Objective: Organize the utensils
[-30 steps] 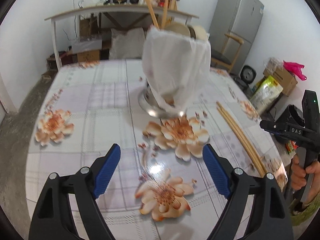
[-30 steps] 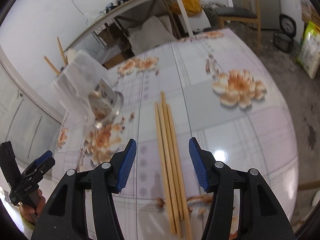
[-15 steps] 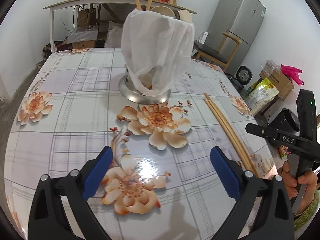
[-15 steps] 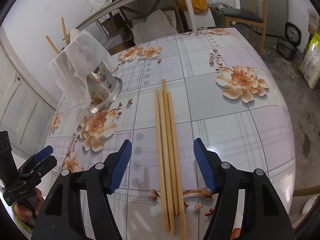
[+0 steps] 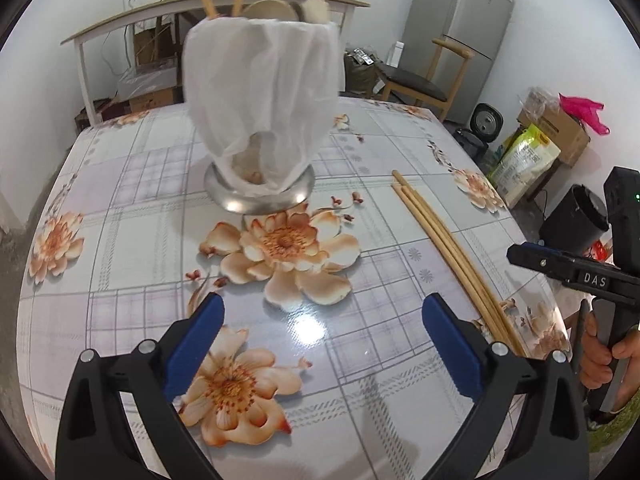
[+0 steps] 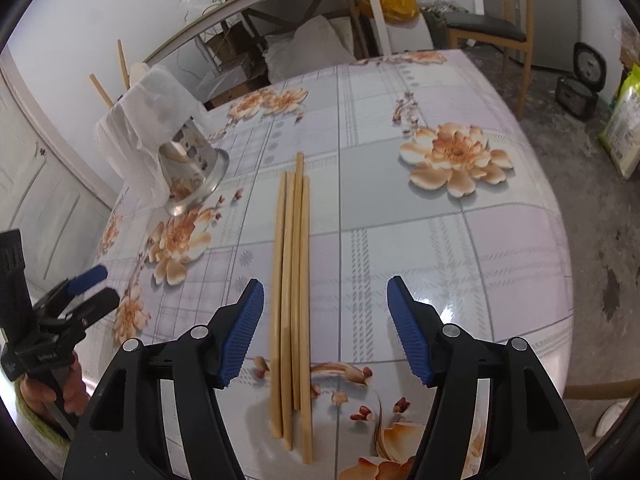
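Right wrist view: the right hand-held gripper (image 6: pixel 325 330) is spread and empty, and the chopsticks (image 6: pixel 291 280) lie straight ahead between its jaws, lengthwise along its pointing line. The left hand-held gripper (image 5: pixel 322 346), jaws just opened wide, has them off to its right. Farther out stands a cloth-draped steel utensil holder (image 5: pixel 260 196) on the floral counter (image 6: pixel 500 240); beyond, a chair (image 6: pixel 504 28).

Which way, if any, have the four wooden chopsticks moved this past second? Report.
No. The four wooden chopsticks lie where they were, near ends crossing the same printed sprig on the flowered tablecloth.
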Demonstrator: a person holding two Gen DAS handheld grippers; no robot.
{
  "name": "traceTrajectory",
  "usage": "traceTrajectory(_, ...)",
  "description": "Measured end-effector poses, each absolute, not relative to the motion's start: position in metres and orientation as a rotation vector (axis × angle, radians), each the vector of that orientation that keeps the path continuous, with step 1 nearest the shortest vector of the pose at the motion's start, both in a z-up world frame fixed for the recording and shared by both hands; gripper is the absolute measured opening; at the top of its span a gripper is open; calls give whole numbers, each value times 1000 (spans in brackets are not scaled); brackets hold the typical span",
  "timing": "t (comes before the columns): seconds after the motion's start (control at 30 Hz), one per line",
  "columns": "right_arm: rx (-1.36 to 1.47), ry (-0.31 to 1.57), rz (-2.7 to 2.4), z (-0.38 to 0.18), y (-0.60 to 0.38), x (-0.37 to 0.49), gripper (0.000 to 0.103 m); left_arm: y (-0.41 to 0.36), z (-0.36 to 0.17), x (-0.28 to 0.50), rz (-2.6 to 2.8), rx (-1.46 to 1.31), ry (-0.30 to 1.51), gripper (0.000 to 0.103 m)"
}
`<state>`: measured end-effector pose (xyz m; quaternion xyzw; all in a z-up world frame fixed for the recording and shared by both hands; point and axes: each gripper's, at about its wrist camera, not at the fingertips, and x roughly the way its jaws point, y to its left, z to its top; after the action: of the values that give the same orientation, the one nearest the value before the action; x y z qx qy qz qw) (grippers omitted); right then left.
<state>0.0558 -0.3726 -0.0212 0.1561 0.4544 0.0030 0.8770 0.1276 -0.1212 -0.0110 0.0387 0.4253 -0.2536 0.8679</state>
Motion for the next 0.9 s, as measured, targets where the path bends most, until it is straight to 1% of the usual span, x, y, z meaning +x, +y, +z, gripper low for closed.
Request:
traceTrajectory(0.1, 312, 959, 14, -26, -370, 58, 55, -131, -15, 128, -539, 105, 885, 97)
traceTrajectory(0.33, 259, 978, 43, -35, -361, 72, 34, -141, -21, 127, -537, 166, 850, 97)
traceTrajectory(0.53, 308, 1005, 62, -45, -366, 88, 32, -139, -23, 131, -544, 145, 839, 97)
traceTrajectory(0.63, 320, 1013, 60, -50, -365, 95, 28, -139, -22, 132, -556, 137, 833, 97)
traceTrajectory(0.7, 342, 1017, 75, -51, -364, 97, 26, -137, -20, 132, -572, 119, 818, 93)
traceTrajectory(0.73, 355, 1023, 79, -51, -363, 98, 22, -136, -19, 131, -582, 108, 813, 92)
traceTrajectory(0.77, 360, 1030, 73, -52, -361, 98, 15, -135, -18, 130, -592, 95, 809, 89)
traceTrajectory(0.83, 394, 1039, 71, -54, -361, 98, 9, -134, -18, 130, -609, 79, 812, 84)
traceTrajectory(0.9, 413, 1042, 62, -54, -359, 98, 8, -133, -19, 130, -622, 65, 824, 74)
